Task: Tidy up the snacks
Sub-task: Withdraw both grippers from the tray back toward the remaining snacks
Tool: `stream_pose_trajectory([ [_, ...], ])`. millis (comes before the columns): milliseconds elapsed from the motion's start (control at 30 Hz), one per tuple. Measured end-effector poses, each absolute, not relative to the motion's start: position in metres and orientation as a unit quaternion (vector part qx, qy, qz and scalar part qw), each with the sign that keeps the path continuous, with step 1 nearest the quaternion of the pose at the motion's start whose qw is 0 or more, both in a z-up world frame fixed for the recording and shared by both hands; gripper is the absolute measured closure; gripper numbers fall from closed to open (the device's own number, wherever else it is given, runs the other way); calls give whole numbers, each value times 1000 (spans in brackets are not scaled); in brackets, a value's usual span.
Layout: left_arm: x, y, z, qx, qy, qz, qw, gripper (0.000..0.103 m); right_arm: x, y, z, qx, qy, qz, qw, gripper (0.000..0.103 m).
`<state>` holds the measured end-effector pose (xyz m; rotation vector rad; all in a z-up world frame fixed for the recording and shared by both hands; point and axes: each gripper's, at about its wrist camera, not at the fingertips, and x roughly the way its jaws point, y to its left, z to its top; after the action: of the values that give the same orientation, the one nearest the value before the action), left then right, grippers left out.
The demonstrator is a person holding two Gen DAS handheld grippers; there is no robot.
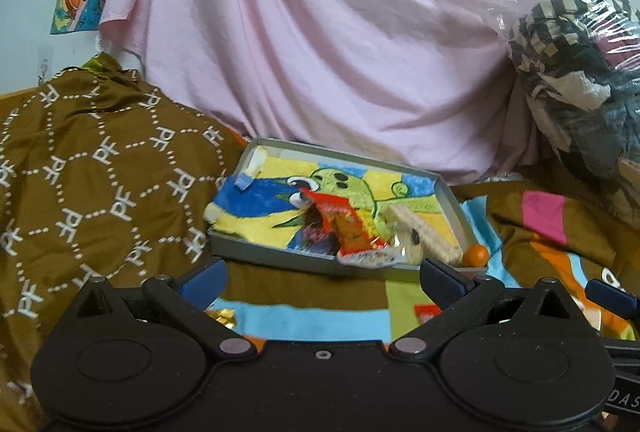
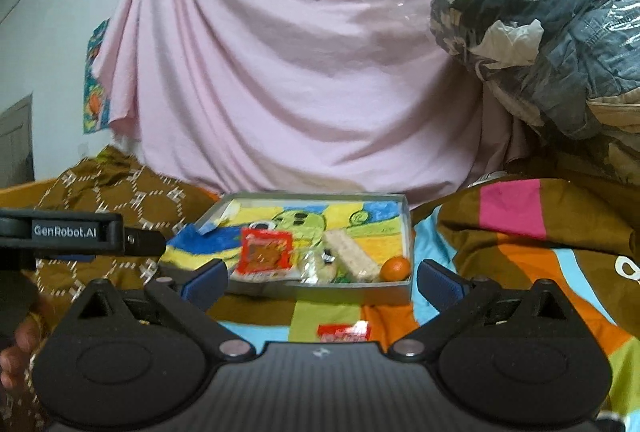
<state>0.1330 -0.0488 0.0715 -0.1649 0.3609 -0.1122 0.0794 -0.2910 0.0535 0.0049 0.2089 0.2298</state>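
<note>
Claws first: the left claw (image 1: 322, 282) and the right claw (image 2: 322, 282) both gape wide, holding nothing, pointing slightly down over the patchwork bedspread (image 2: 520, 252). A red wrapper (image 2: 344, 333) lies at 12 o'clock just ahead of the right claw. Beyond it, the grey tray (image 2: 320, 290) holds a red snack packet (image 2: 264, 252), a wafer bar (image 2: 352, 256) and a small orange (image 2: 395, 269) at its right corner.

A shallow grey tray (image 2: 408, 228) lined with a cartoon drawing rests on the bed, holding a red snack packet (image 2: 265, 253), a pale wafer bar (image 2: 352, 257) and a small orange (image 2: 395, 269). Another red packet (image 2: 344, 333) lies on the bedspread just before it.
</note>
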Motion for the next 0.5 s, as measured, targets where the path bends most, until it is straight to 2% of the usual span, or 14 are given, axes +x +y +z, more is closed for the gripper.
stream_pose_trajectory([
  [500, 81, -24, 37, -34, 226, -80, 970, 1, 26, -269, 27, -42, 193, 153, 968, 0],
])
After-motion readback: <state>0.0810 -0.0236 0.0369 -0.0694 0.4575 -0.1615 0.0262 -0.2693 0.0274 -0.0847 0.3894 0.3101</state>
